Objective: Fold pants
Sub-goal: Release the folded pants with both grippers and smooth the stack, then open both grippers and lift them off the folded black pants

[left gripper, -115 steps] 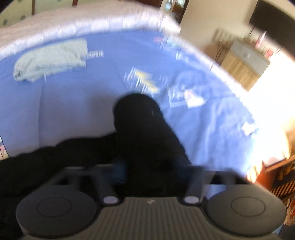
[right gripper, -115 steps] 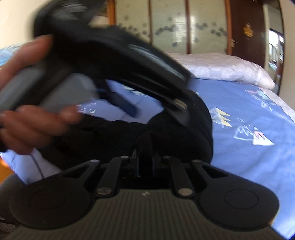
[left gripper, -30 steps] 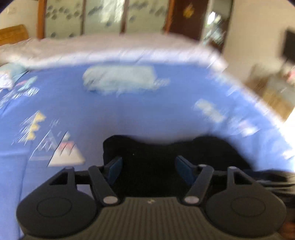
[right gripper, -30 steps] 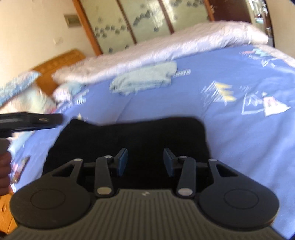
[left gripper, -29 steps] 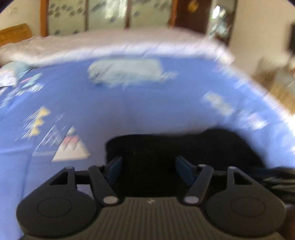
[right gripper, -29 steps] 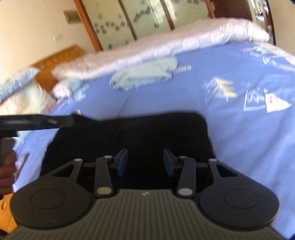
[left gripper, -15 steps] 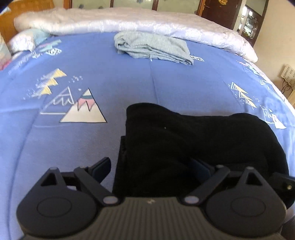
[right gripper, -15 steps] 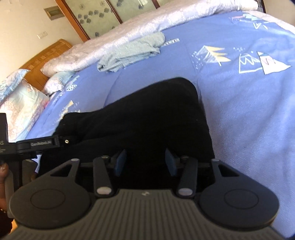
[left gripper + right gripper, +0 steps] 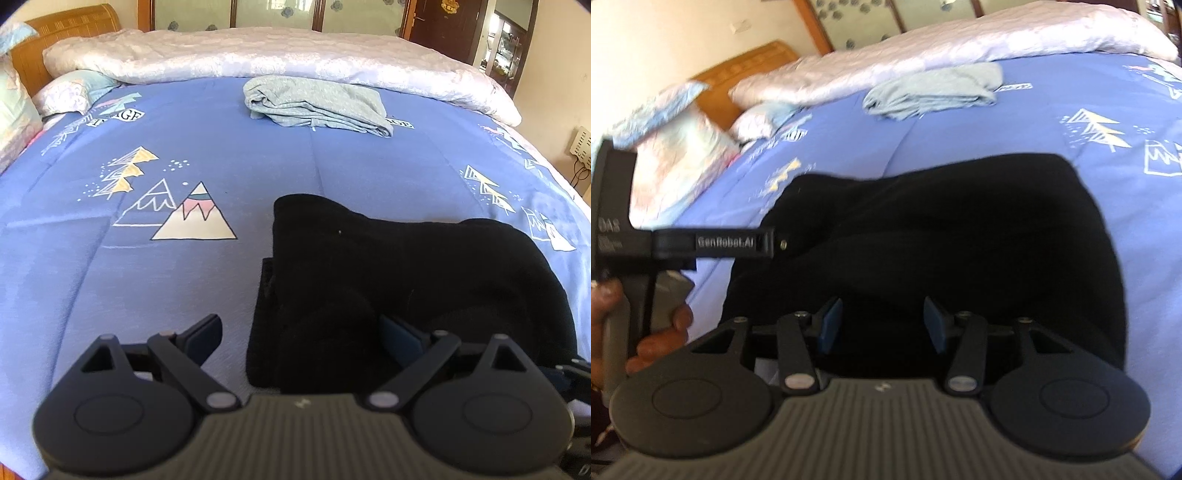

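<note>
Left wrist view: folded black fabric pants lie on the blue mountain-print bedsheet as a thick bundle, long axis running crosswise ahead of the left claw, whose fingers are spread wide and straddle the bundle's left end, holding nothing. The right claw is parted over the bundle's near edge, gripping nothing. Farther ahead lies a folded pale grey garment.

Bare blue bedsheet left of black pants; grey garment well beyond.
</note>
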`<state>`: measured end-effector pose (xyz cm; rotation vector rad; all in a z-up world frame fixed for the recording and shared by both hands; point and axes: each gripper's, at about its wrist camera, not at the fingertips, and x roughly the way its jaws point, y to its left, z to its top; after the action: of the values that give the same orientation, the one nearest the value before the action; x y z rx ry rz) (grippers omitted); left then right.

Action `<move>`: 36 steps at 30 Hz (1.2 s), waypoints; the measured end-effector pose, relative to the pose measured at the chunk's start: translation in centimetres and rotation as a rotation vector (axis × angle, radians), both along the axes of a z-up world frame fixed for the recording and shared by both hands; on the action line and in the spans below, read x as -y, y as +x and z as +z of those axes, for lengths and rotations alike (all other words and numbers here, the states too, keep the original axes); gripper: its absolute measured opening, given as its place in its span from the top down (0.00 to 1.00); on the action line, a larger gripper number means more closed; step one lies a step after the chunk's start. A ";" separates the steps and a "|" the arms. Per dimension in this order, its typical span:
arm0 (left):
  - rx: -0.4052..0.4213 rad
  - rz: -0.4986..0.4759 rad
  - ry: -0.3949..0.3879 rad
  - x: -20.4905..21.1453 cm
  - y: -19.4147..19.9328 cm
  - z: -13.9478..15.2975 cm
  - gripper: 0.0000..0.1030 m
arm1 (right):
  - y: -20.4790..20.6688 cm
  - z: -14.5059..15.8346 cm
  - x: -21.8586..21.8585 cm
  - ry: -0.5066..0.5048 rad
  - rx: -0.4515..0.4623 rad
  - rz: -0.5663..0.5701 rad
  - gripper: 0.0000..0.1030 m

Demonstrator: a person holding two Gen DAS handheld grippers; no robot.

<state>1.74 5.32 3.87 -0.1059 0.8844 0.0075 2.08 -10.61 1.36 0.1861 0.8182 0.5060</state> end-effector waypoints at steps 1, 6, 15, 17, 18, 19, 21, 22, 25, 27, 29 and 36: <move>0.001 0.001 0.005 0.0 -0.1 0.1 0.08 | -0.1 0.0 -0.3 -0.006 0.003 0.007 0.49; 0.001 0.014 0.018 0.1 -0.6 0.4 0.09 | -0.6 0.3 -1.1 0.000 0.011 0.073 0.49; -0.003 0.032 0.003 -0.5 -2.0 1.0 0.09 | -1.5 1.5 -2.0 -0.019 0.106 0.089 0.49; -0.005 0.032 0.004 -0.6 -2.2 0.9 0.09 | -1.4 1.4 -1.6 -0.013 0.109 0.067 0.49; -0.007 0.033 0.004 -0.6 -2.3 0.9 0.09 | -1.4 1.5 -1.4 -0.008 0.108 0.053 0.49; -0.008 0.034 0.003 -0.6 -2.4 0.9 0.09 | -1.4 1.5 -1.1 -0.003 0.107 0.039 0.49; -0.008 0.034 0.005 -0.6 -2.5 0.8 0.09 | -1.3 1.3 -0.7 0.009 0.093 0.008 0.49; -0.009 0.034 0.008 -0.6 -2.6 0.8 0.09 | -1.1 1.2 -0.4 0.015 0.077 -0.005 0.49; -0.009 0.033 0.014 -0.5 -2.8 0.8 0.09 | -0.8 0.4 -0.1 0.008 0.021 -0.039 0.49; -0.008 0.030 0.022 -0.4 -3.0 0.8 0.09 | -0.8 -0.2 -0.1 -0.001 -0.009 -0.043 0.49; -0.008 0.029 0.030 -0.3 -3.2 0.7 0.09 | -0.9 -0.5 -0.2 -0.011 -0.017 -0.043 0.49; -0.009 0.017 0.042 -0.1 -4.5 0.2 0.09 | -1.9 -0.4 -0.3 -0.018 -0.009 -0.025 0.48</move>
<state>-2.80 5.41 4.10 -0.0744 0.8914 0.0425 0.21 -10.35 0.95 0.1817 0.8280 0.4746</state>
